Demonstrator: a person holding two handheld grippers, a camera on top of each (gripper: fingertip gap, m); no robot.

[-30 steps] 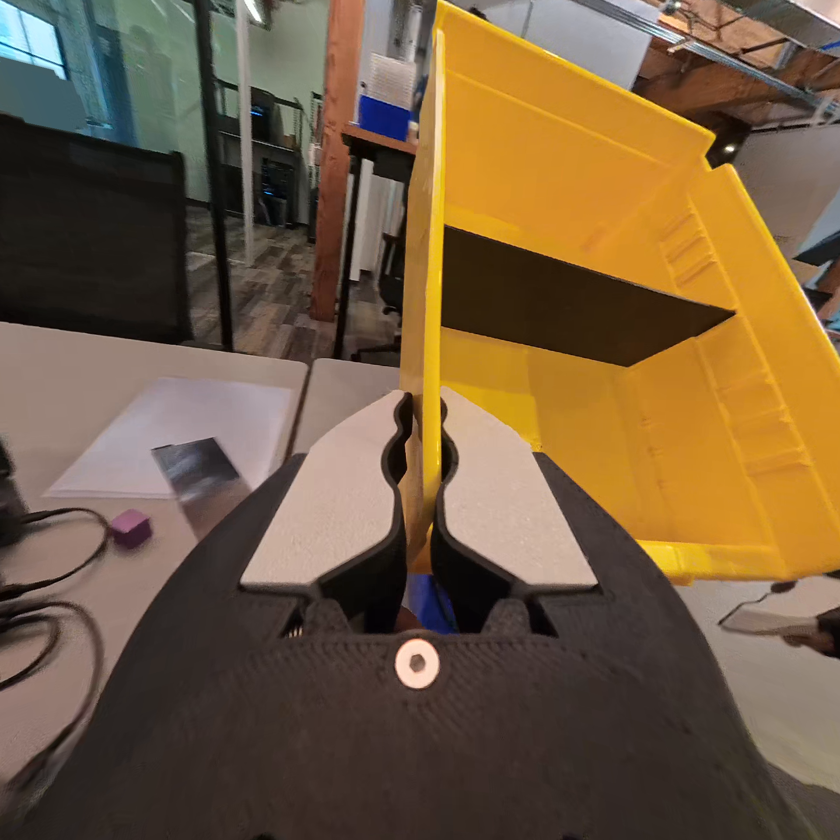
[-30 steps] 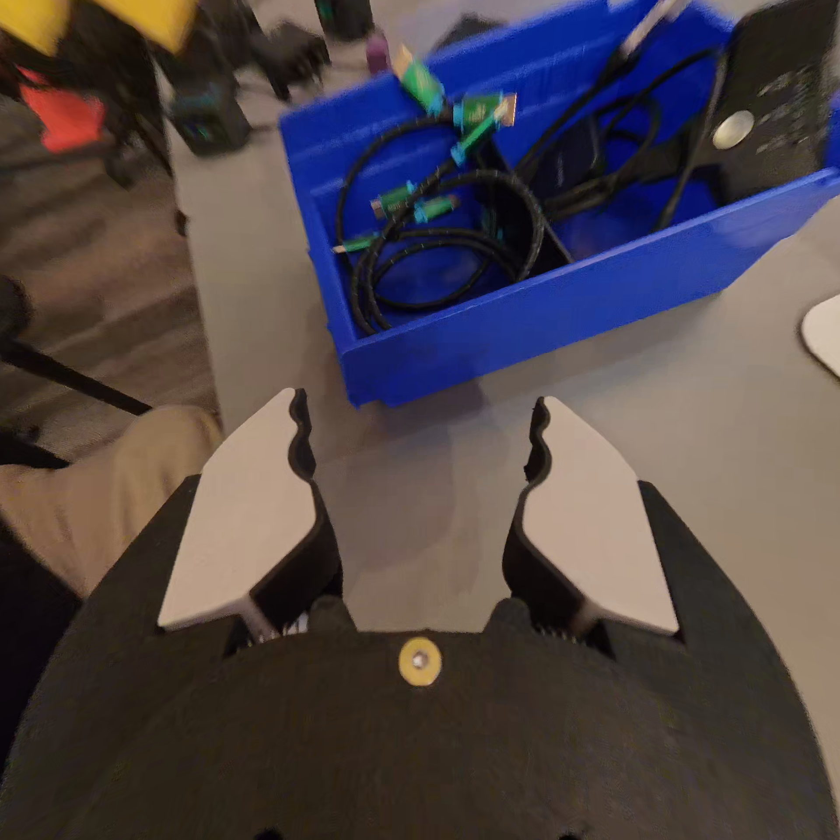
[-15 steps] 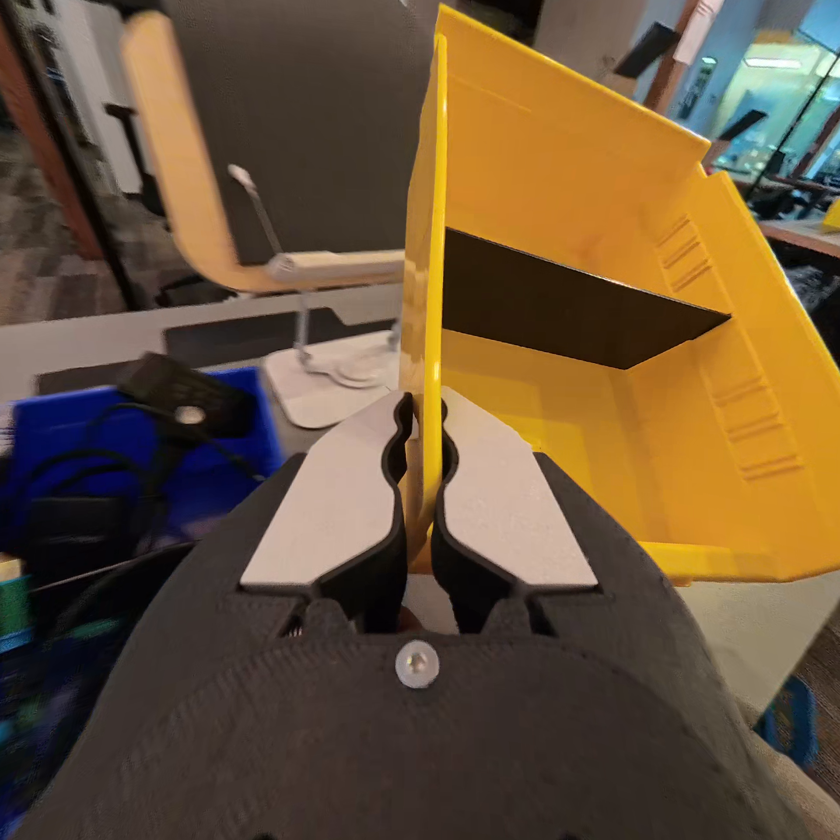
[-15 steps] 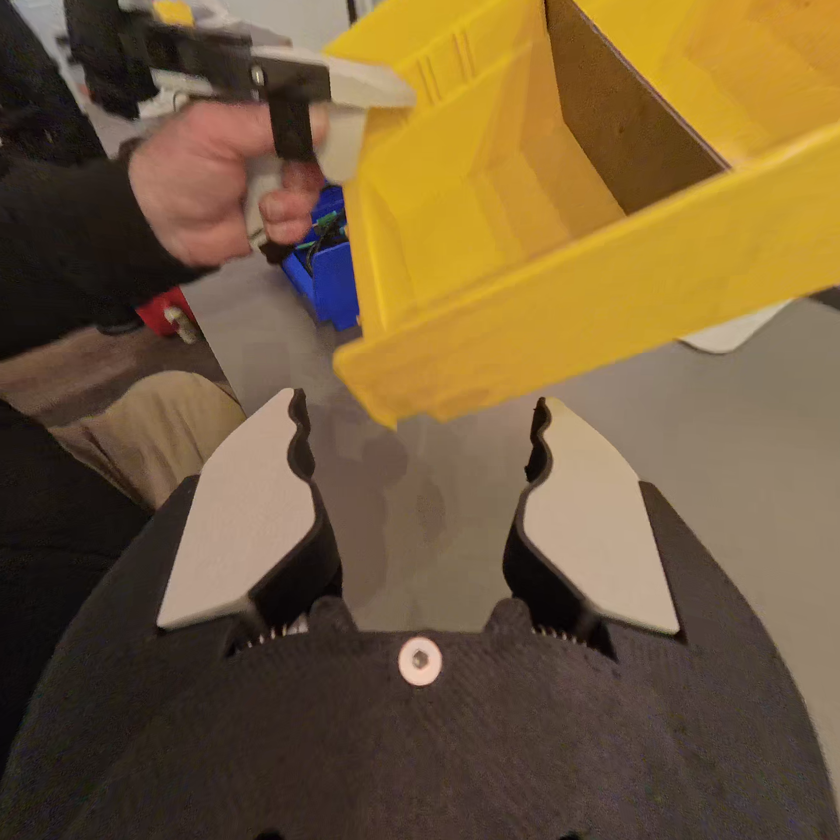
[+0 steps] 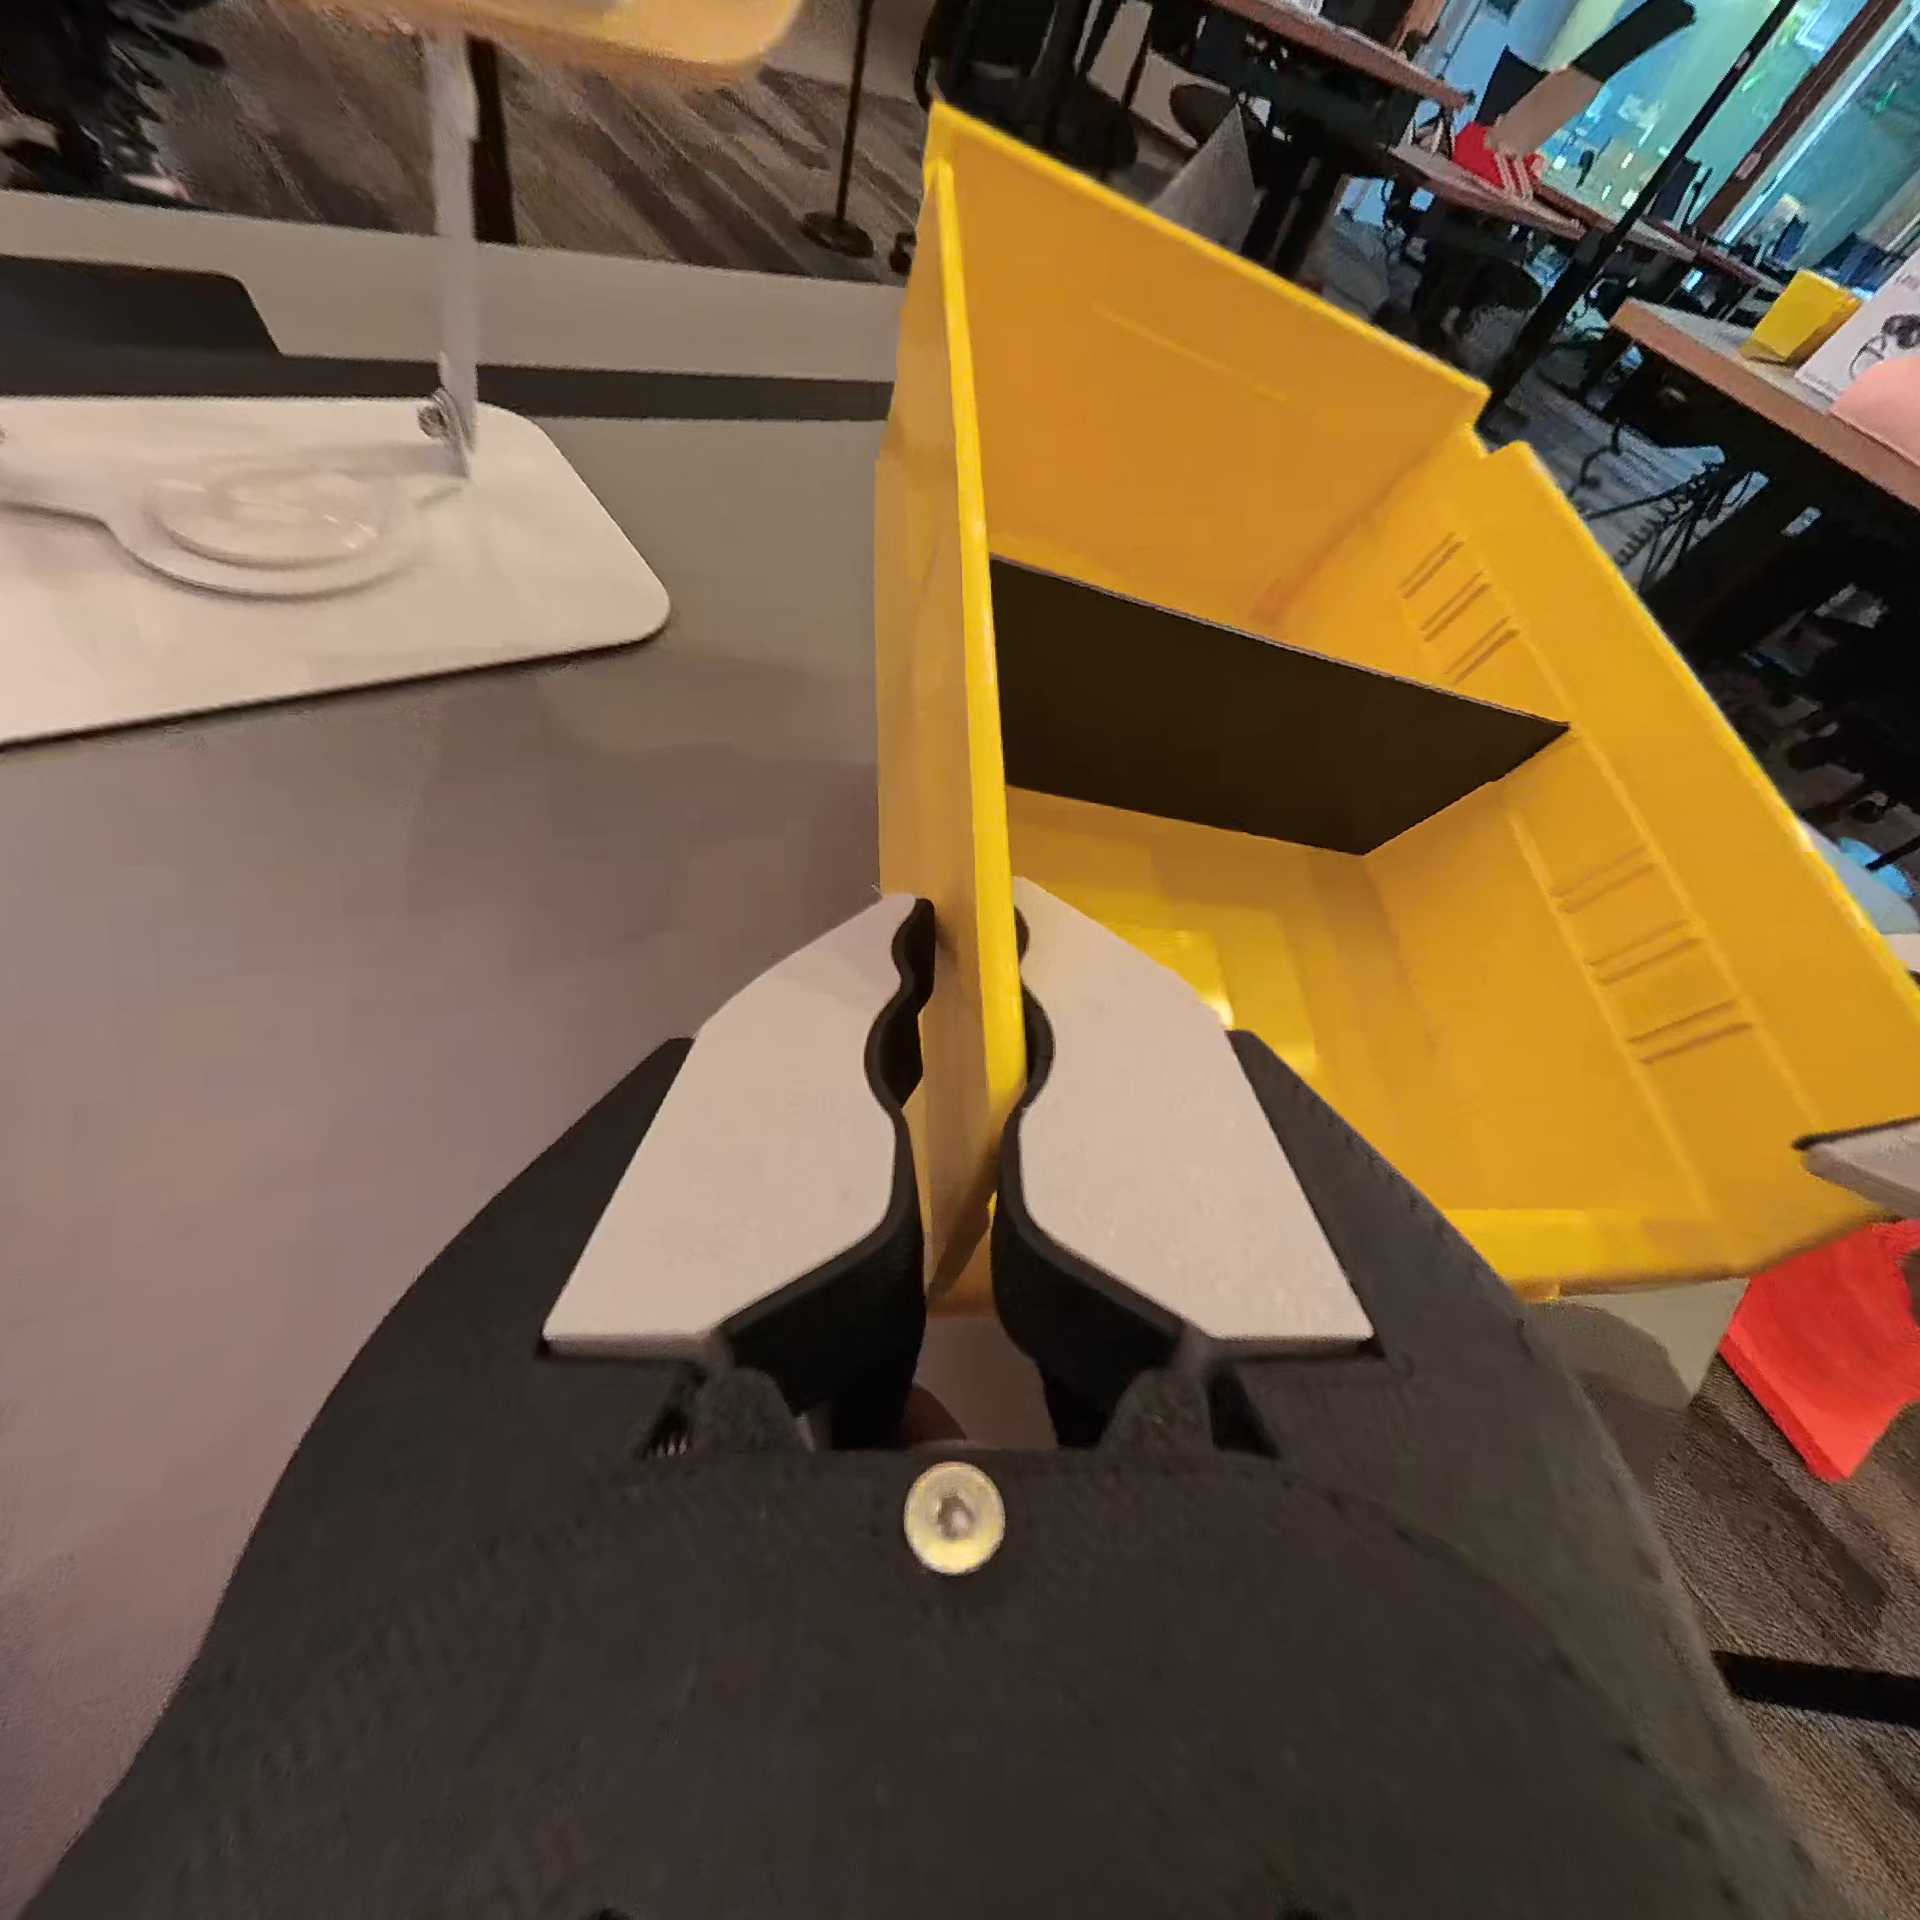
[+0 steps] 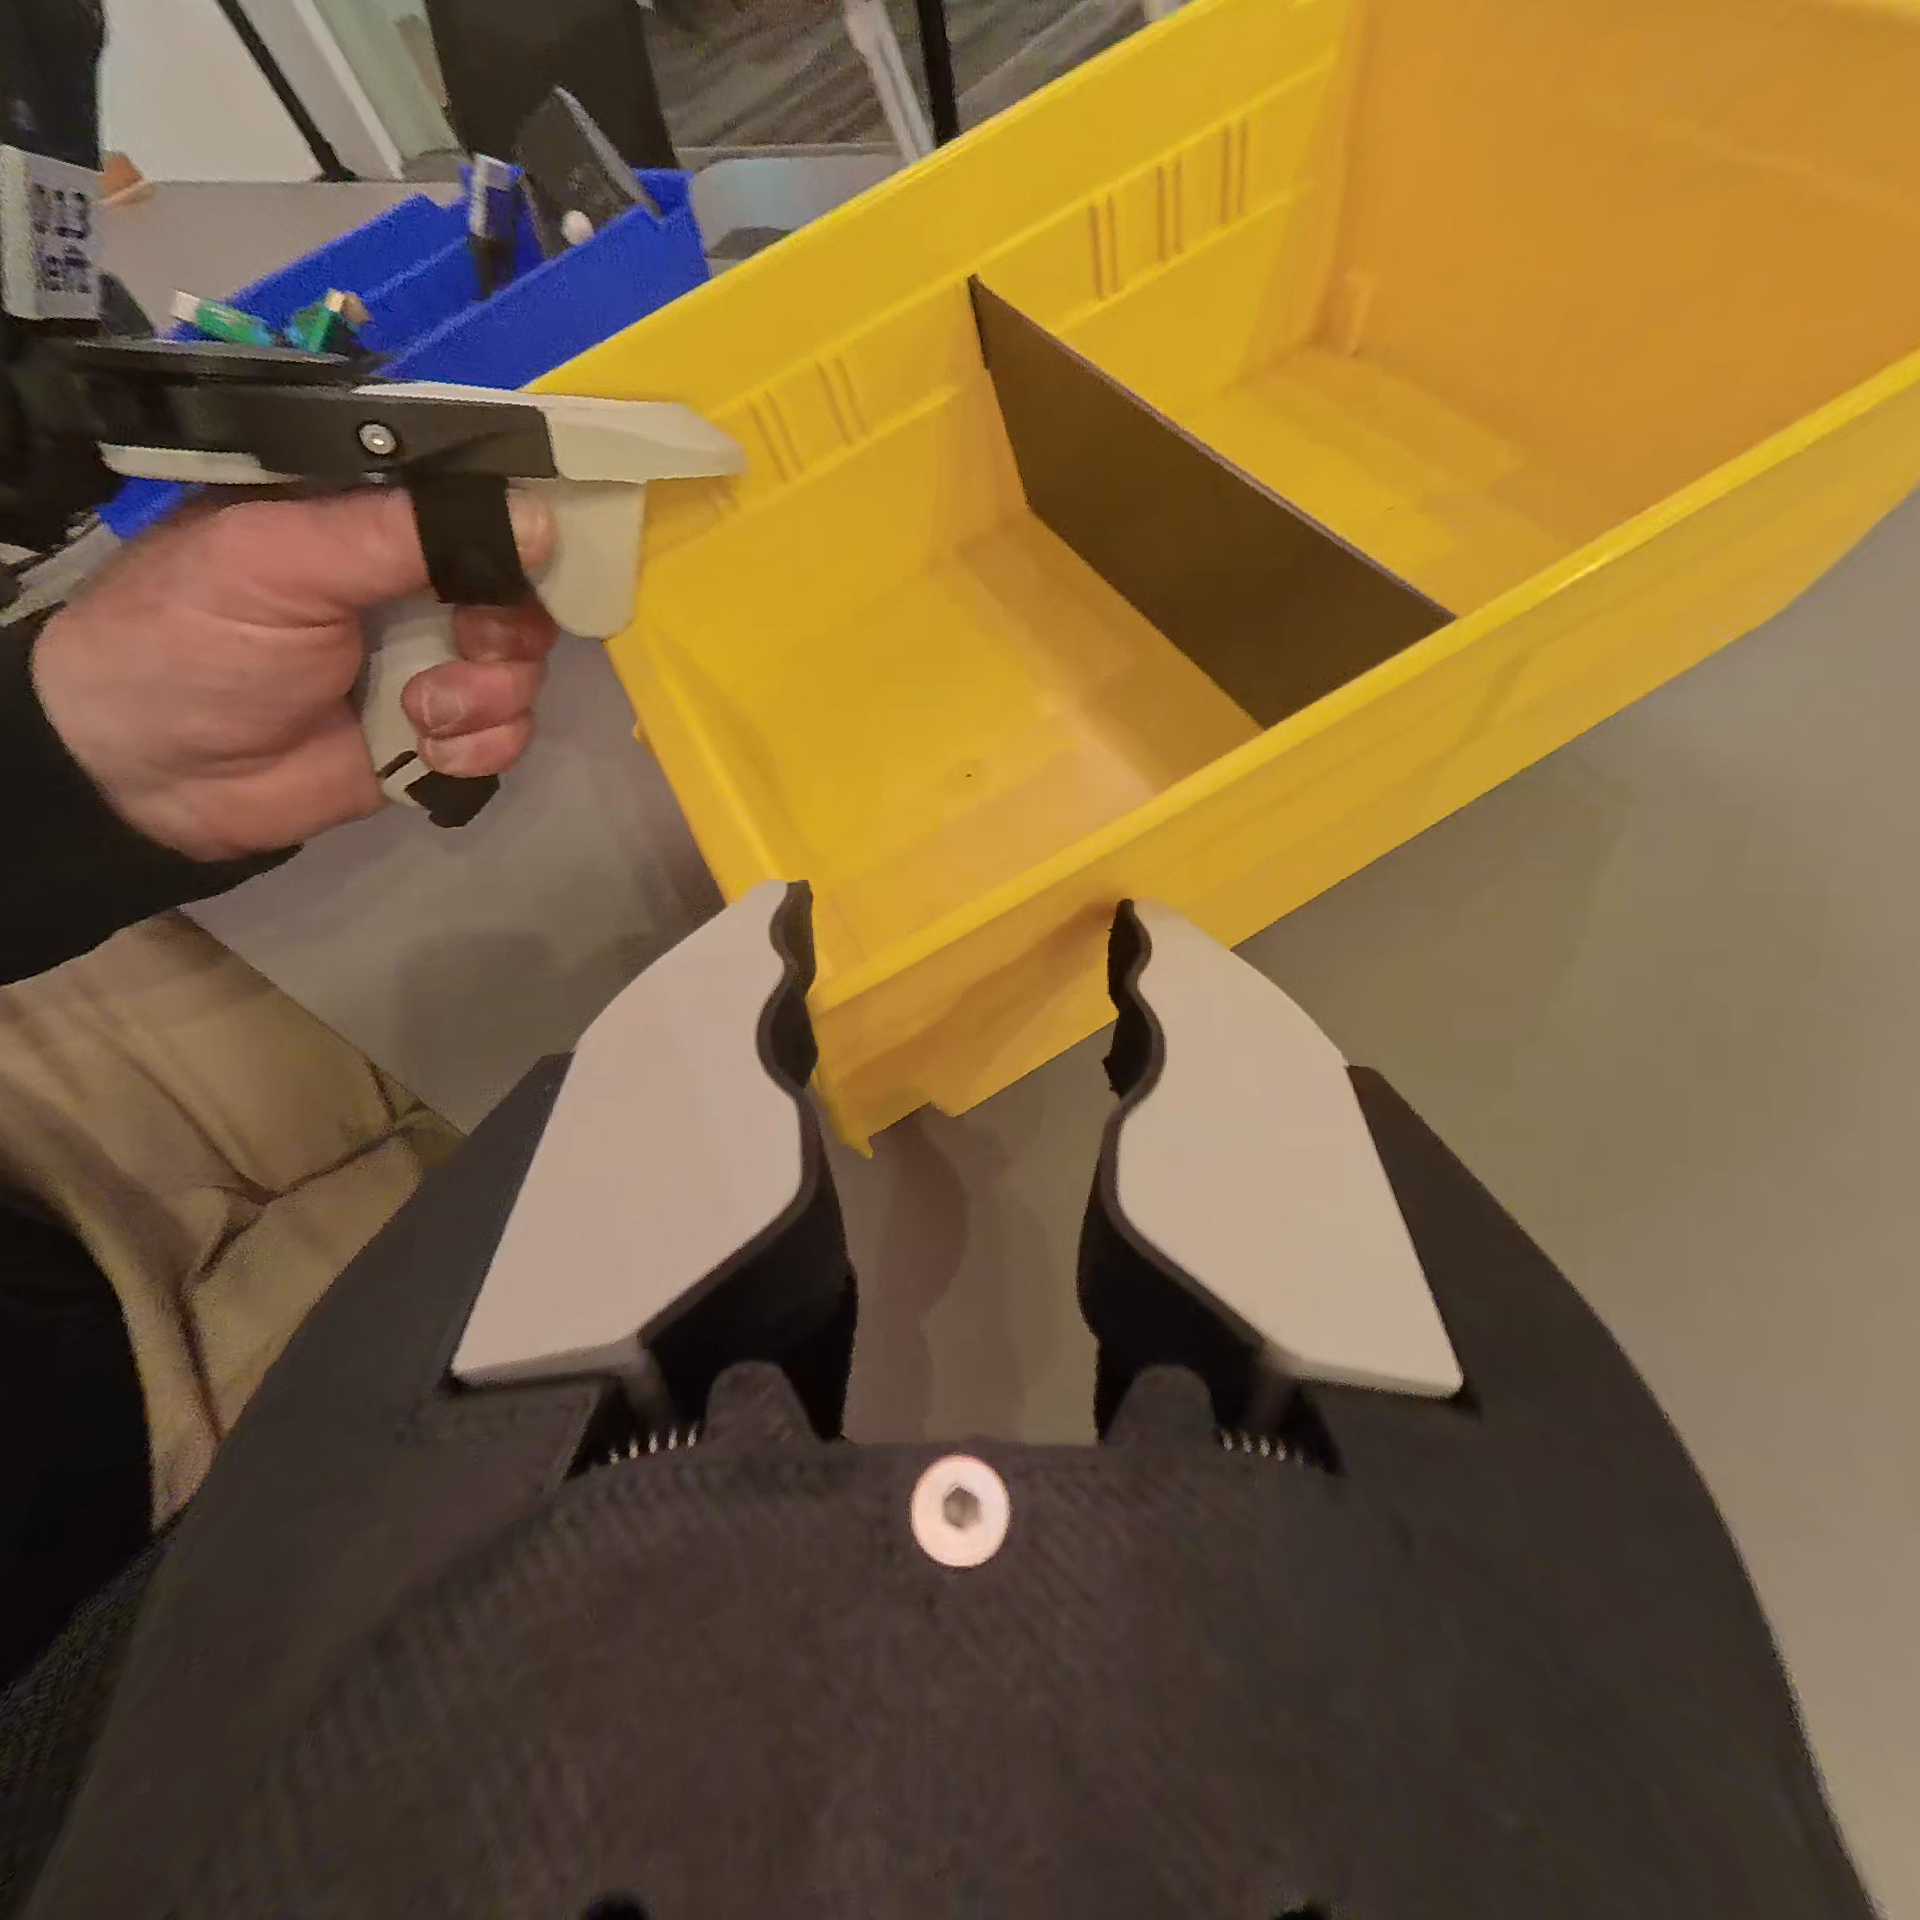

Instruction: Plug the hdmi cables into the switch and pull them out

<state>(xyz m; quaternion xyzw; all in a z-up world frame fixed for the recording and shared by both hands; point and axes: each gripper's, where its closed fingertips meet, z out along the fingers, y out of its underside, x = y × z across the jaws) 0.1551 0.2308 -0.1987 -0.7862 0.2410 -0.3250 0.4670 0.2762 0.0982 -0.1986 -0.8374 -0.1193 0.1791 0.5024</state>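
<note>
My left gripper is shut on the end wall of an empty yellow bin with a black divider. In the right wrist view a hand holds this left gripper at the yellow bin's left end. My right gripper is open, its fingers on either side of the bin's near corner. Green-ended HDMI cable plugs stick up from a blue bin behind the yellow one. A black device stands in the blue bin; I cannot tell whether it is the switch.
A white flat stand base with an upright post lies on the grey table left of the yellow bin. The table edge runs at the right, with a red object on the floor below. Other desks stand farther back. Spacing between my two grippers at the tips: around 20 centimeters.
The left gripper has swung the yellow bin round and down onto the grey table beside the blue bin. The right gripper's jaws have narrowed and now straddle the bin's near corner.
</note>
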